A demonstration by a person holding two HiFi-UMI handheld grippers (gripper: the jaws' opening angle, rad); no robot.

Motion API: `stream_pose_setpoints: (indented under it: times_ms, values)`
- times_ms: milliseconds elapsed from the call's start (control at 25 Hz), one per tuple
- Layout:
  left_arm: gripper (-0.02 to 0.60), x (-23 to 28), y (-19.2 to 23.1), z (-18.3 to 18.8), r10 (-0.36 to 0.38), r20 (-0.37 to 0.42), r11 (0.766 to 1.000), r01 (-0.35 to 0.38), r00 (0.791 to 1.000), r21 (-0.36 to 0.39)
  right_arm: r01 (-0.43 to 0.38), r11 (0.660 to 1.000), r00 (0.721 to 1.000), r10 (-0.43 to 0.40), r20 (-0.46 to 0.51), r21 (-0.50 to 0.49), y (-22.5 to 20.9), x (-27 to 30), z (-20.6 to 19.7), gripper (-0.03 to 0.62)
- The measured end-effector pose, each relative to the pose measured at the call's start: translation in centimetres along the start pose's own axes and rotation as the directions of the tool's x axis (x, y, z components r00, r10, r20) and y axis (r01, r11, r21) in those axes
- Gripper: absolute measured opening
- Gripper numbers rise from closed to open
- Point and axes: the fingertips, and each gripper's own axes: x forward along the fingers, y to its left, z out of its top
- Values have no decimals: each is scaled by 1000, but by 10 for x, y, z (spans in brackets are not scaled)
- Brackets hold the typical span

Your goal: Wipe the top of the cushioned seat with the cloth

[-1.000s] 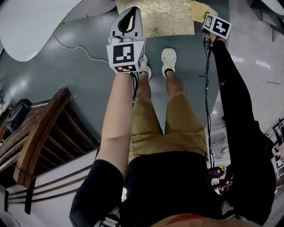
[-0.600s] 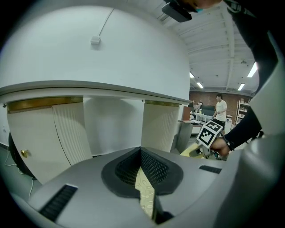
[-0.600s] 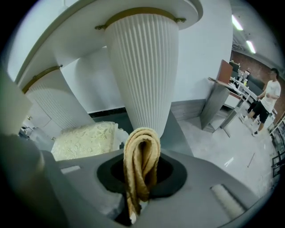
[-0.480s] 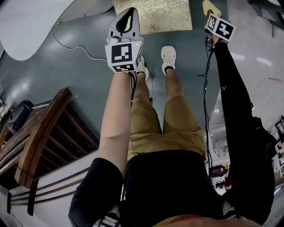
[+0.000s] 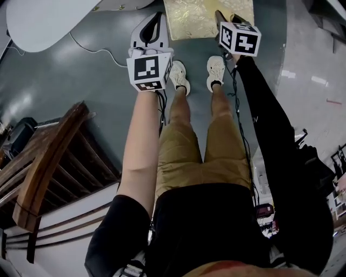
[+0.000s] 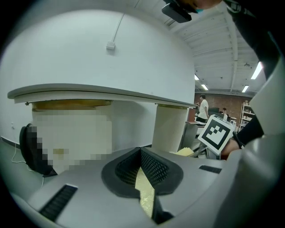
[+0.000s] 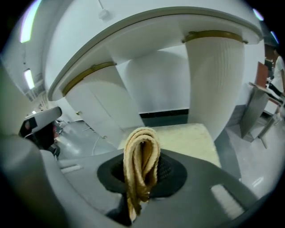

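The gold patterned cushioned seat (image 5: 197,17) lies on the floor at the top of the head view, just beyond the person's shoes. My right gripper (image 5: 220,16) reaches over its right part, shut on a folded tan cloth (image 7: 141,162) that loops up between the jaws. The seat (image 7: 182,136) lies just ahead in the right gripper view. My left gripper (image 5: 154,17) hovers by the seat's left edge, jaws shut and holding nothing. A sliver of the seat (image 6: 145,192) shows between its fingers, and the cloth (image 6: 184,152) appears beside the right gripper's marker cube (image 6: 216,133).
A white round table (image 5: 48,21) on thick white pedestals (image 7: 216,80) stands over the seat's far side. A wooden chair (image 5: 48,162) is at the left. A white cable (image 5: 92,50) runs over the grey floor. The person's shoes (image 5: 216,69) stand by the seat.
My right gripper has swung left with the cloth, from beside the seat's right edge to over the seat. The left gripper has stayed by the left edge.
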Motion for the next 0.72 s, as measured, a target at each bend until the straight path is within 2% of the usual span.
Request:
stream_pose_setpoints:
  times_ms: [160,240,320,440,720]
  values:
    - [8,-20,33,-4,35,0,999,-35,999,2,-205,978,978,203,-52,-44,105,29,-20,55]
    - [8,-26,43,-8,49,-4,999,-49,999,-1,-242,968,966,234,-109,-69,134,45,-36,55]
    - [6,-31,49,-16,57,-11,998,-57,998,-8,-224,968,964,203,-171,-111,147,65,-56,55]
    - [7,-39,60,-23,69,-12,997,-69,998,-27,-152,978,965,116,-234,-142,145,86,-76,55]
    - [6,-30,43,-23,49,-15,998,-50,999,-40,-36,991,972,6,-234,-128,80,82,-75,55]
